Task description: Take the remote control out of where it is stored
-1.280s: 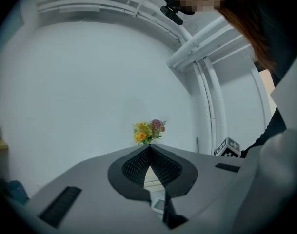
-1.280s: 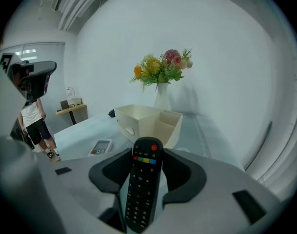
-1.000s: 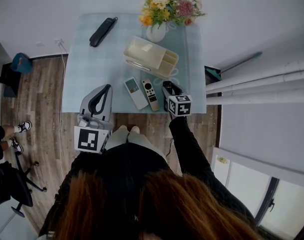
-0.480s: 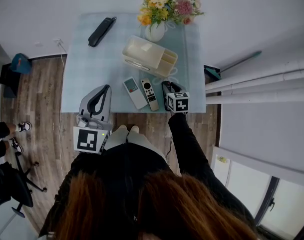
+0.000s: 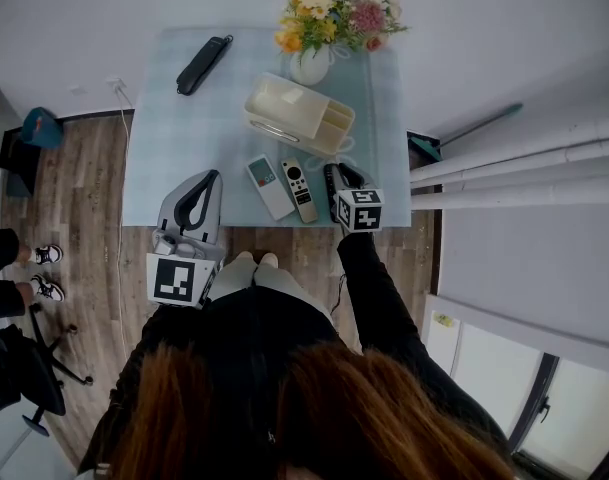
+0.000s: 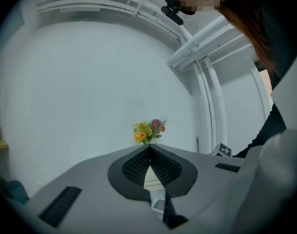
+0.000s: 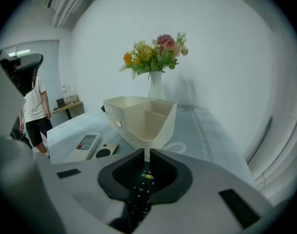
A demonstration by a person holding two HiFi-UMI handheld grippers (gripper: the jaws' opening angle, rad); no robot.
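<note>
Three remotes lie side by side at the table's near edge: a white remote [image 5: 271, 186], a beige remote [image 5: 300, 190] and a black remote [image 5: 333, 181]. My right gripper [image 5: 342, 180] hovers tilted down over the black remote [image 7: 140, 188], which shows through the hollow behind its tips. Its jaws have just been closing and now stand almost together [image 7: 147, 154], with nothing between the tips. The cream storage box [image 5: 299, 115] stands just beyond. My left gripper [image 5: 198, 200] hangs level at the table's near left, shut and empty [image 6: 149, 147].
A vase of flowers [image 5: 319, 28] stands behind the box. Another black remote [image 5: 206, 63] lies at the table's far left. A bystander's feet [image 5: 39, 268] are on the wood floor at the left. White pipes [image 5: 524, 168] run along the right.
The right gripper's jaws have drawn together over the black remote, while the hand barely shifted. The left gripper stayed put. The bystander's feet at the left moved a little.
</note>
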